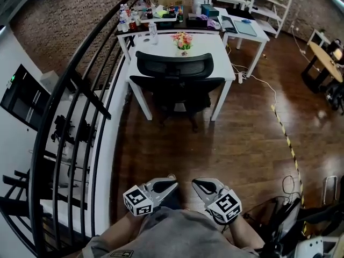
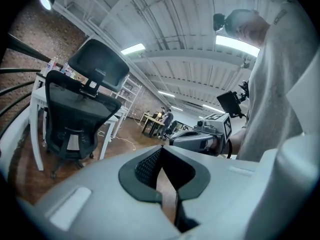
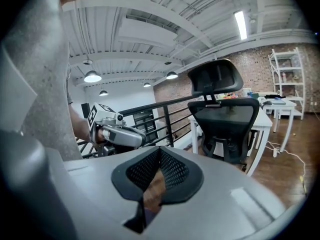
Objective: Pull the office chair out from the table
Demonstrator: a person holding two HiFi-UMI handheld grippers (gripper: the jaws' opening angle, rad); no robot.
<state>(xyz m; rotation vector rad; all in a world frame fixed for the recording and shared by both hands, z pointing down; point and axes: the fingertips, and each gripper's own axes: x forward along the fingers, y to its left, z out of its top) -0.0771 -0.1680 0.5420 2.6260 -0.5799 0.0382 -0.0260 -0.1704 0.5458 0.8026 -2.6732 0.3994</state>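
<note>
A black mesh office chair (image 1: 174, 77) is pushed in under the white table (image 1: 161, 50) at the far end of the wooden floor. Both grippers sit close to my body at the bottom of the head view, well short of the chair. My left gripper (image 1: 169, 183) and right gripper (image 1: 198, 184) are side by side, both shut and empty. The left gripper view shows its closed jaws (image 2: 162, 184), the chair (image 2: 75, 114) off to the left and the right gripper (image 2: 200, 139) beside it. The right gripper view shows the chair (image 3: 225, 124) ahead on the right.
A black metal railing (image 1: 80, 106) runs along the left of the floor. Flowers (image 1: 183, 39) and bottles stand on the table. A second white desk (image 1: 244, 28) stands to the right of it. A white cable and yellow-black tape (image 1: 287, 138) lie on the floor at right.
</note>
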